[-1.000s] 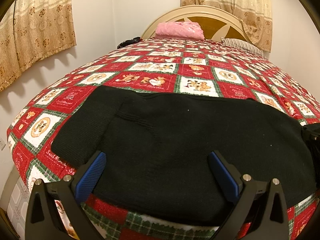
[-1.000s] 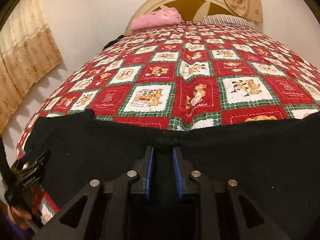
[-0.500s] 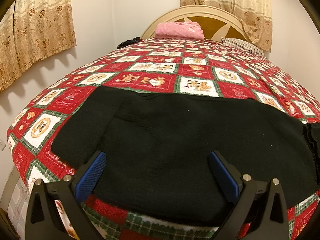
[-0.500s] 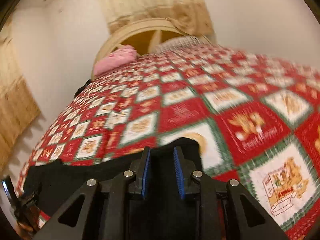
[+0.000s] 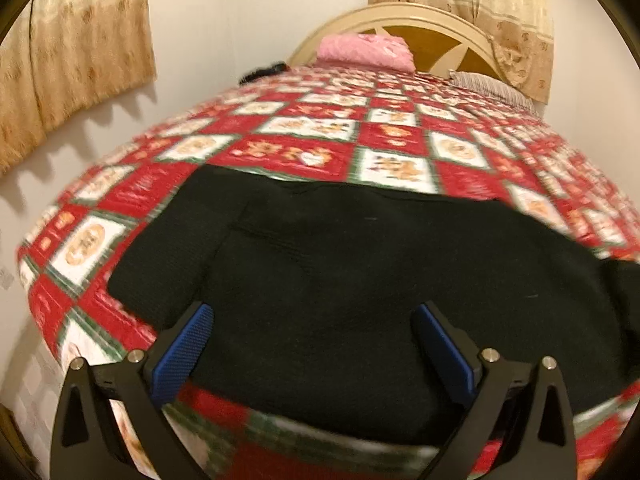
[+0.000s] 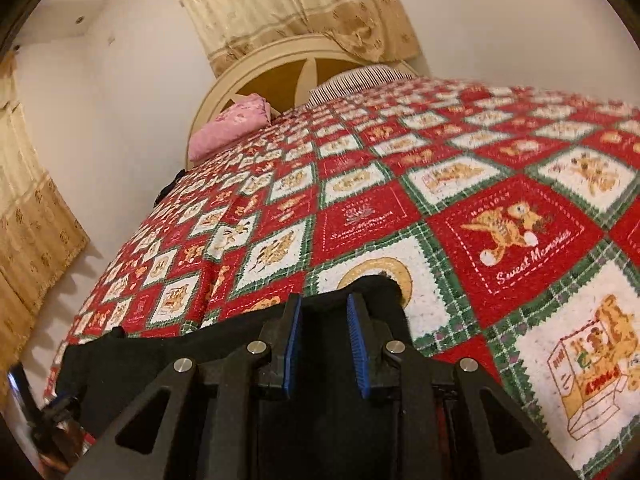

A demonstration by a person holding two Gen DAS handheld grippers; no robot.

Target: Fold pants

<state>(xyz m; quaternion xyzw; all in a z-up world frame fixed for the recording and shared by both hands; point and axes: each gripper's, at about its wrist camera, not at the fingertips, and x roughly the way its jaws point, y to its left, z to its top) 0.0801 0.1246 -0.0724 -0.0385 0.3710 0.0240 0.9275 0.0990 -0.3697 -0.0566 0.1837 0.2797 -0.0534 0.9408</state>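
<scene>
Black pants (image 5: 340, 280) lie spread across the near end of a red, white and green patchwork bedspread (image 5: 304, 152). My left gripper (image 5: 314, 310) hovers over their near edge, jaws wide open and nothing between the blue pads. At the right edge of that view a doubled layer of black cloth (image 5: 624, 292) rests on the pants. In the right wrist view my right gripper (image 6: 324, 300) has a bunched fold of the pants (image 6: 160, 360) between its pads, low over the bedspread (image 6: 520, 232). Its jaws are opening, with the cloth still filling the gap.
A pink folded blanket (image 5: 366, 50) and a striped pillow (image 5: 488, 84) lie by the cream headboard (image 5: 440, 36). A small dark object (image 5: 262, 72) sits at the bed's far left edge. Curtains (image 5: 72, 40) hang on the left wall.
The right gripper swung sideways across the bed, rolling, and dragged its fold of the pants along; its pads now stand slightly wider. The left gripper has stayed put.
</scene>
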